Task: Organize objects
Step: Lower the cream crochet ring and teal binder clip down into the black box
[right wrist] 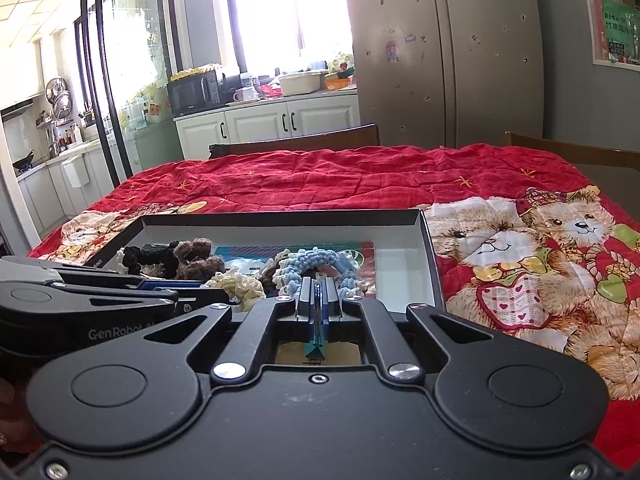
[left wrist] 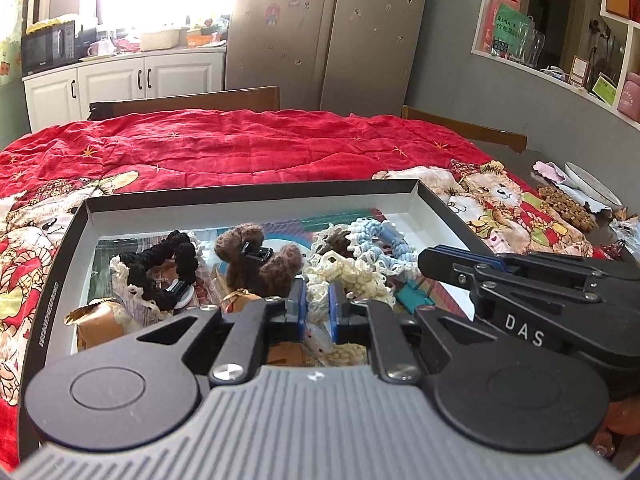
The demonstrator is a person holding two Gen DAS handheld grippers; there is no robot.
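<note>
We find the task's things gathered in a shallow black box (left wrist: 440,200) with a white inner wall, sitting on a red teddy-bear quilt (left wrist: 224,144). Inside lie knitted hair ties and clips: a black scrunchie (left wrist: 160,268) at about nine o'clock of the heap, a brown fuzzy claw clip (left wrist: 256,256) in the middle, a cream crocheted scrunchie (left wrist: 344,272) beside it, and a pale blue one (right wrist: 316,262) toward one o'clock.

Our left gripper (left wrist: 318,300) hangs over the near rim with its jaws narrow — nothing is visibly pinched between the blue pads, though cream yarn lies just beneath. Our right gripper (right wrist: 318,304) is closed on a thin teal-edged clip (right wrist: 317,346), the blue scrunchie just beyond its tips.

We judge that the step in hand is setting this piece down among the rest. To do it well, we should pick a bare patch of the box floor — the white strip at three o'clock looks free — lower before opening, and keep the two grippers apart, since they nearly cross here.
</note>
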